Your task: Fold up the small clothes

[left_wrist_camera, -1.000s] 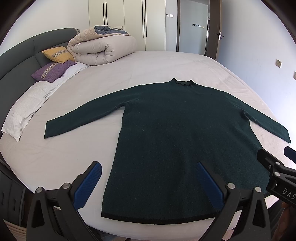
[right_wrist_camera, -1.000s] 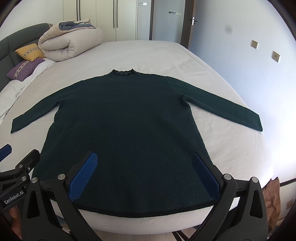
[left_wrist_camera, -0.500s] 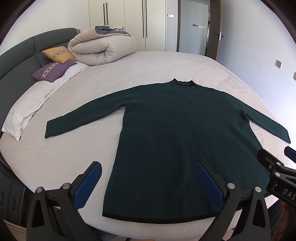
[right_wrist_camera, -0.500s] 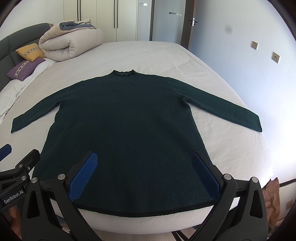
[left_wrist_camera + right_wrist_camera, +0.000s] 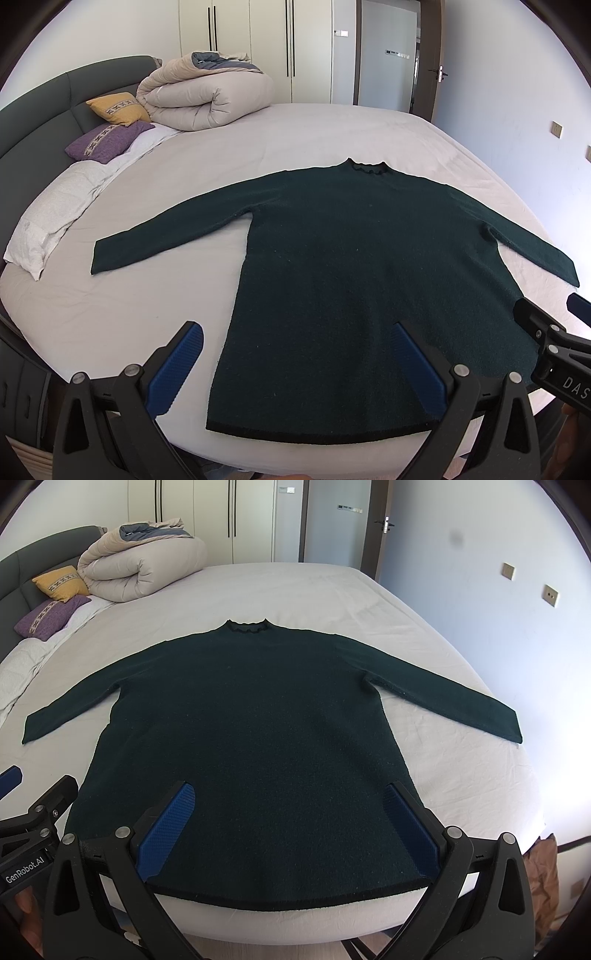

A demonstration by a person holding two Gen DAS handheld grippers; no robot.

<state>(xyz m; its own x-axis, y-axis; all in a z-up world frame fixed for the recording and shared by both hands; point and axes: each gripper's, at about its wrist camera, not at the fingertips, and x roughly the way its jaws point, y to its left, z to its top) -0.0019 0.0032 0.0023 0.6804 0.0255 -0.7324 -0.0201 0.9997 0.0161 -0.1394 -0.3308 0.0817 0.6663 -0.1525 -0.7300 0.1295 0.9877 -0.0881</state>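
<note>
A dark green long-sleeved sweater lies flat on the white bed, collar away from me, both sleeves spread out, hem at the near edge. It also shows in the right wrist view. My left gripper is open and empty, held above the hem's left part. My right gripper is open and empty above the hem's right part. Each gripper appears at the edge of the other's view.
A rolled beige duvet and yellow and purple cushions lie at the far left by the grey headboard. White pillows lie along the left side. Wardrobes and a door stand behind; a wall is at the right.
</note>
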